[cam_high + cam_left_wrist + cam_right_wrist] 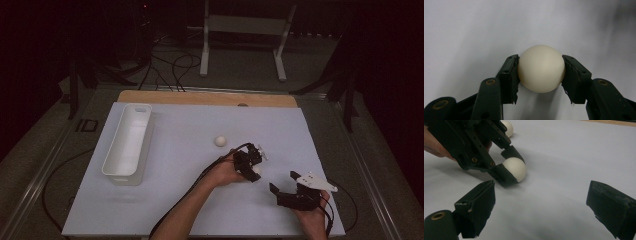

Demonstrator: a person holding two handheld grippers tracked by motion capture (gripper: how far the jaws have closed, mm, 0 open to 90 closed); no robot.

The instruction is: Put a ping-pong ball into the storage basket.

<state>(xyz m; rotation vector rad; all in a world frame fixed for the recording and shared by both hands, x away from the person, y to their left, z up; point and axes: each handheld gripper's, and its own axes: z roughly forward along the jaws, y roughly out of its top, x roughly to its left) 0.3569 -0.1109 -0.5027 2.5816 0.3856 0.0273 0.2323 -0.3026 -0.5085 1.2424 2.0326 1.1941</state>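
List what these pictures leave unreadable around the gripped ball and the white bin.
- Cream-white round ball in the left gripper: its underside; left gripper view, the ball's own bulge hides it.
- Second cream ball: cut by the top edge and the left gripper, right gripper view.
- Long white plastic bin: inner near end; high view, its wall hides it.

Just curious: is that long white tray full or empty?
Empty: the high view shows the white tray with a bare inside; both balls lie outside it.
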